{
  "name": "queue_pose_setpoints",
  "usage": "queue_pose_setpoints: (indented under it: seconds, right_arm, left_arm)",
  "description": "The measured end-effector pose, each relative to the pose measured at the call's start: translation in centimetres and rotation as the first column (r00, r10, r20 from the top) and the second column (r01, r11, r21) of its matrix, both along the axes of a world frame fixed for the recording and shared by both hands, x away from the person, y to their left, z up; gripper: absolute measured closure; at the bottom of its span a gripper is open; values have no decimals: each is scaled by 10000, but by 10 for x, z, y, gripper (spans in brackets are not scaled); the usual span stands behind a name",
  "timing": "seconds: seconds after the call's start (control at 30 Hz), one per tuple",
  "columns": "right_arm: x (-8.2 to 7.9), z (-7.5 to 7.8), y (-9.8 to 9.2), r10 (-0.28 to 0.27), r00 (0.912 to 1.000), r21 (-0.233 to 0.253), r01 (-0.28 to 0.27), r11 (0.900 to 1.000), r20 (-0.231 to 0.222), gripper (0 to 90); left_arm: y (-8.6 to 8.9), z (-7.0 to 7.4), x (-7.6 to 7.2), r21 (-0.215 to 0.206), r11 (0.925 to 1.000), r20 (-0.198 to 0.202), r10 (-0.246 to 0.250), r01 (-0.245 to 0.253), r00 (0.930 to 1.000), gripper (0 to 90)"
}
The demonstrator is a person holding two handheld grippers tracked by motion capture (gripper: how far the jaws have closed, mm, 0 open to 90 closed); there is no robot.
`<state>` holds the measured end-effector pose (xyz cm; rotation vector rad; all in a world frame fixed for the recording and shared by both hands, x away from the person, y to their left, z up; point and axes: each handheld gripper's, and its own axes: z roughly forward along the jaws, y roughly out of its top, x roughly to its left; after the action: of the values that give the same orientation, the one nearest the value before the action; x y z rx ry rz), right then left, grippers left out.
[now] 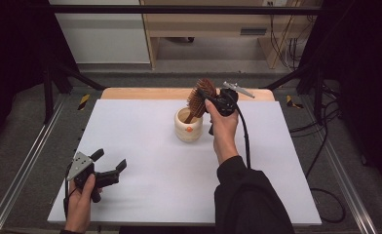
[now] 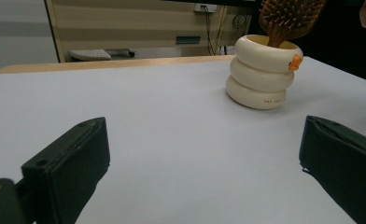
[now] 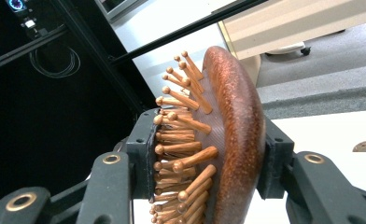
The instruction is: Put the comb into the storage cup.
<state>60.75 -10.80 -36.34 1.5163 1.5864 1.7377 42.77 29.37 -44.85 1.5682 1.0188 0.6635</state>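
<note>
Right gripper clamps the wooden hairbrush by its head, one jaw on the bristles and one on the back, so the handle points down into the cream ringed cup mid-table. Left gripper rests at the near left edge, jaws wide apart, holding nothing, seemingly kept clear.
</note>
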Motion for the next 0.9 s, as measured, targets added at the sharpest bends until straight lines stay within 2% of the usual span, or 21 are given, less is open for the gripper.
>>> queue_pose_setpoints:
  seconds: [0.9]
  right_arm:
    - [2,-4,2,25,9999,33,-25,10000,-106,506]
  left_arm:
    - [0,0,0,10,10000,-7,-18,18,10000,21]
